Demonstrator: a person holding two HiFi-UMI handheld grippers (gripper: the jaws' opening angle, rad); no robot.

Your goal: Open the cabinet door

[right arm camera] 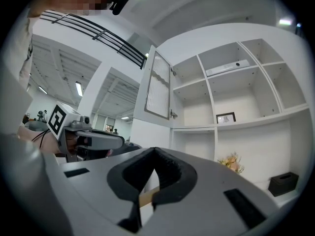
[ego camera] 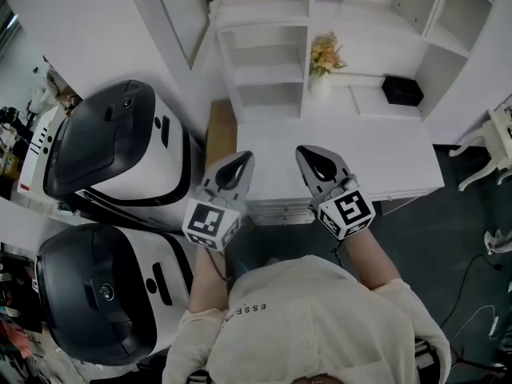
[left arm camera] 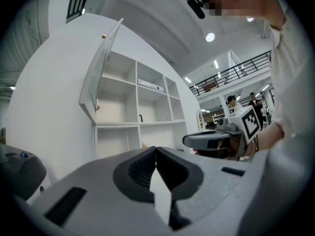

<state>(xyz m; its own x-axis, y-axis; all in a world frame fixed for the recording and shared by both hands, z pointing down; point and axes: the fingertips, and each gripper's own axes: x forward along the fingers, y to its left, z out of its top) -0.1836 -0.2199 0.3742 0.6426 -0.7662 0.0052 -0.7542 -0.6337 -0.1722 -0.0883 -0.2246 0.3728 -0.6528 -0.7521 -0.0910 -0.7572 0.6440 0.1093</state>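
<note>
Both left gripper (ego camera: 239,161) and right gripper (ego camera: 311,155) pinched shut, empty, facing the shelves (ego camera: 264,62); cabinet door (ego camera: 180,14) open on their left, flowers (ego camera: 325,56) inside.

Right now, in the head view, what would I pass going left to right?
machines → left gripper → right gripper → black box

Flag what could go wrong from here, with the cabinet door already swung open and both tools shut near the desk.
1. The cabinet door stands swung out with nothing holding it. The left tool and right tool are both shut on nothing, so the door might swing back, or be bumped if a tool is lifted.
2. The flower vase stands ahead of the right tool, and a careless forward reach could tip it.
</note>
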